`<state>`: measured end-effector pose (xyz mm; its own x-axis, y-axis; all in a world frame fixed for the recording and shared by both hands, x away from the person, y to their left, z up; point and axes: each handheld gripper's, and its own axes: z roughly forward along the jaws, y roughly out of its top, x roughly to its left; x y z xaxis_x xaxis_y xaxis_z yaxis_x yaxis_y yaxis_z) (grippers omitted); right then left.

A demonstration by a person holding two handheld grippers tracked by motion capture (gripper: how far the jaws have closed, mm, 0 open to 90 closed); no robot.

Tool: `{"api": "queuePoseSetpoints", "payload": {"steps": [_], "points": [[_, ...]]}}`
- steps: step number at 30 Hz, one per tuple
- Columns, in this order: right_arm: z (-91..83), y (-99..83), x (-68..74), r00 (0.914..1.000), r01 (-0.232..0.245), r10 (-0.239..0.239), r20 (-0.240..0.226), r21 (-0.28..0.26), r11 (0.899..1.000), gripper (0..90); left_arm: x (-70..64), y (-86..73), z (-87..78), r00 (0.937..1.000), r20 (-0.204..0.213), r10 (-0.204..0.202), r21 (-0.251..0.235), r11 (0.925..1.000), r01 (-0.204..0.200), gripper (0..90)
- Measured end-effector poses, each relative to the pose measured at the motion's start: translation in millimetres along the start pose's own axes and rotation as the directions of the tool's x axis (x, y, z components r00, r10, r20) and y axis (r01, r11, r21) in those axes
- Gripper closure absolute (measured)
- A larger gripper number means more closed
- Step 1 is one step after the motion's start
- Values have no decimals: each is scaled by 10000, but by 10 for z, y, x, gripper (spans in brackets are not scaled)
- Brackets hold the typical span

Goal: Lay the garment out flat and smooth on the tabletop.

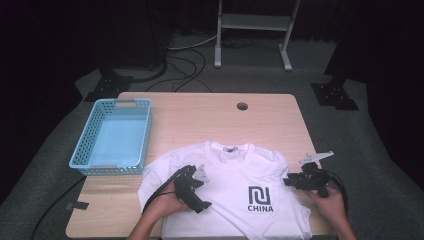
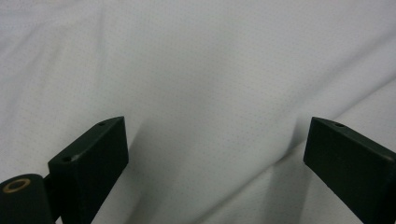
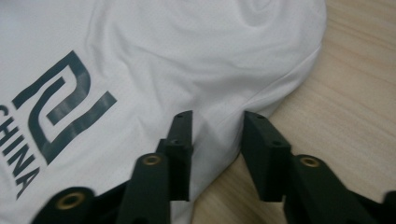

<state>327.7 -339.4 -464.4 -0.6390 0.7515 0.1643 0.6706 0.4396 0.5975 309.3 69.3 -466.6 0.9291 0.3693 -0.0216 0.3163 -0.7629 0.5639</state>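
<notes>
A white T-shirt [image 1: 235,170] with a dark logo and the word CHINA lies front up on the wooden table [image 1: 200,115]. My left gripper [image 1: 199,189] hovers over the shirt's left chest area. In the left gripper view the left gripper [image 2: 217,123] stands wide open above plain white fabric [image 2: 210,60]. My right gripper [image 1: 290,181] is at the shirt's right side seam. In the right gripper view the right gripper [image 3: 218,116] is open, its jaws straddling the shirt [image 3: 187,56] where the hem edge meets bare table [image 3: 355,93].
A light blue slotted basket [image 1: 110,167] sits at the table's left side, close to the shirt's left sleeve. A round hole [image 1: 242,106] pierces the tabletop near its far edge. A white stand frame [image 1: 252,22] and cables lie on the floor beyond.
</notes>
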Motion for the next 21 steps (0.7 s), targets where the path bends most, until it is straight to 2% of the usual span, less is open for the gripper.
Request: {"api": "queuePoseSetpoints", "payload": {"steps": [3,5,9,12,15,17,21], "points": [[24,31,20,9998,-210,210,-48,-121,9997,808,-14,-9,1,10000,-67,15,-9,10000,-15,55],[17,69,41,9997,-216,213,-137,-171,9996,844,-23,-11,1,9998,-128,138,63,9999,-137,55],[-86,214,215,9993,334,-342,-145,-521,9981,856,-36,-10,4,9997,-198,161,86,9998,-159,55],[-200,364,472,9942,1044,-1061,-180,-795,9914,856,-41,-9,6,9995,-245,181,101,9998,-179,55],[-237,482,802,9816,1821,-1861,-431,-822,9798,855,-51,-16,10,9995,-289,102,28,9999,-101,54],[-142,504,1046,9686,2363,-2397,-662,-557,9701,853,-56,-23,11,9995,-305,63,-28,10000,-64,50],[175,408,1364,9514,2918,-2860,-1144,366,9558,848,-54,-32,8,9995,-310,88,-62,9999,-89,48]]}}
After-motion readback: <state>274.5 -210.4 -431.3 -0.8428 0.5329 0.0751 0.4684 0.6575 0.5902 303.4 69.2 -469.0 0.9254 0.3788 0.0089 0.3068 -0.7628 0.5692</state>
